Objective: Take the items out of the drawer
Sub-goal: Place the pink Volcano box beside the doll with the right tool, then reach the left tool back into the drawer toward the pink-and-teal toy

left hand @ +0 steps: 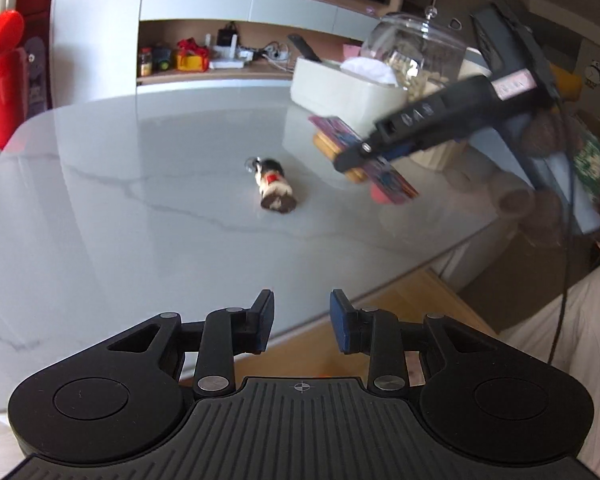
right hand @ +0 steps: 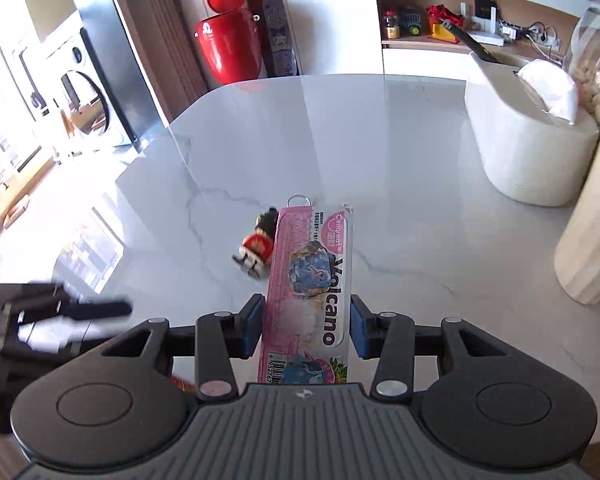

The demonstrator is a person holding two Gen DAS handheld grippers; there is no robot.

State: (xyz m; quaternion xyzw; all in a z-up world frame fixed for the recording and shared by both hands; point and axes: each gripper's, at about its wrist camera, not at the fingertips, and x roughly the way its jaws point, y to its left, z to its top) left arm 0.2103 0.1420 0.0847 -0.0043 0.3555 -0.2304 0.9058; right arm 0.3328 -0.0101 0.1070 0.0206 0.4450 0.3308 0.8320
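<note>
Right gripper (right hand: 306, 330) clamped on the pink Volcano box (right hand: 308, 292), carried above the marble table (right hand: 400, 200) (drawer itself out of both views). Left gripper (left hand: 302, 320) unclenched, nothing between its pads, low at the table's near edge. Lying already on the tabletop, a small figurine keychain (left hand: 274, 186). Probably partway through: one item out, the box not yet set down.

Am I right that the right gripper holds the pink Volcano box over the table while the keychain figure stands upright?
Not quite: the keychain figure lies on its side on the table, as the right wrist view shows. The right gripper does hold the pink Volcano box above the table.
</note>
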